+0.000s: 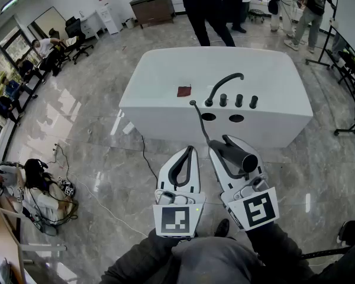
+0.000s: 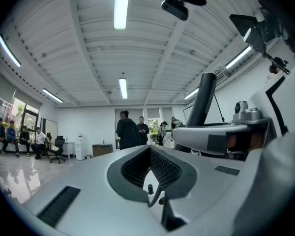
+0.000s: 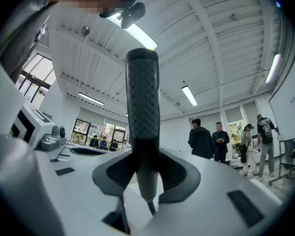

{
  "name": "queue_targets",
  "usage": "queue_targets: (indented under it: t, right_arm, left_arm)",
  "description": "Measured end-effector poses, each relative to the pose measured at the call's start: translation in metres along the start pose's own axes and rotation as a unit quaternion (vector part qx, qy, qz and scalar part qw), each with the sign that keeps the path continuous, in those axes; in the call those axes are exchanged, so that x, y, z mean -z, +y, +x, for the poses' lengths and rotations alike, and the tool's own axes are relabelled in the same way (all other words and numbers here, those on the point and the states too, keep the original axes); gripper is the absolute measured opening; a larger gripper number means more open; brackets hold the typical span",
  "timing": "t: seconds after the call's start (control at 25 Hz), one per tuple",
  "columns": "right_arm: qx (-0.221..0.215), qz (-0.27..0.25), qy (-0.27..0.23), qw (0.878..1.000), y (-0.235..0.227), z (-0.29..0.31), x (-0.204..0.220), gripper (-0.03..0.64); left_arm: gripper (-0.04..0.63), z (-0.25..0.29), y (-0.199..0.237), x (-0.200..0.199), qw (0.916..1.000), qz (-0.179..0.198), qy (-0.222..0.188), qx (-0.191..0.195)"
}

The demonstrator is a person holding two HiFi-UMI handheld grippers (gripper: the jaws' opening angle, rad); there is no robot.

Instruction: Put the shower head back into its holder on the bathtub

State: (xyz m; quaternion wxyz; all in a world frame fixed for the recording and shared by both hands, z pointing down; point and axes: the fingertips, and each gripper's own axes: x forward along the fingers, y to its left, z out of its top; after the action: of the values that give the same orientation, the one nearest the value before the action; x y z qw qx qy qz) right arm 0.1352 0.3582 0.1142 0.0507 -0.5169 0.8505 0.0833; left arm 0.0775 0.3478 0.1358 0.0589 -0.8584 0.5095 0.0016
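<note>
The white bathtub [image 1: 165, 76] stands ahead on the marble floor. Its near rim carries a black curved faucet [image 1: 225, 81], three black knobs [image 1: 238, 100] and two dark round holes [image 1: 208, 116]. A thin black hose [image 1: 200, 126] runs from the rim to the dark grey shower head [image 1: 239, 155]. My right gripper [image 1: 225, 149] is shut on that shower head's handle [image 3: 142, 107], short of the tub, with the head sticking up. Beside it my left gripper [image 1: 186, 158] is shut with nothing in it [image 2: 150, 151].
A small red-brown object [image 1: 184, 90] lies on the tub rim left of the faucet. People stand behind the tub [image 1: 210, 10] and a person sits on the floor at the left [image 1: 29, 182]. A cable [image 1: 143, 152] trails over the floor. A black rack [image 1: 349, 58] stands at the right.
</note>
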Motion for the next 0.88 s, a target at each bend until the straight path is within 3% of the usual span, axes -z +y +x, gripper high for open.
queue_targets:
  t: [0.56, 0.88]
  right_arm:
    - [-0.019, -0.009, -0.008, 1.000, -0.016, -0.013, -0.010, 0.138]
    - [-0.021, -0.006, -0.019, 1.000, -0.017, 0.004, -0.013, 0.138]
  left_arm:
    - [0.003, 0.006, -0.012, 0.001, 0.9996, 0.005, 0.006, -0.027]
    - [0.003, 0.019, 0.010, 0.023, 0.9992, -0.005, 0.014, -0.038]
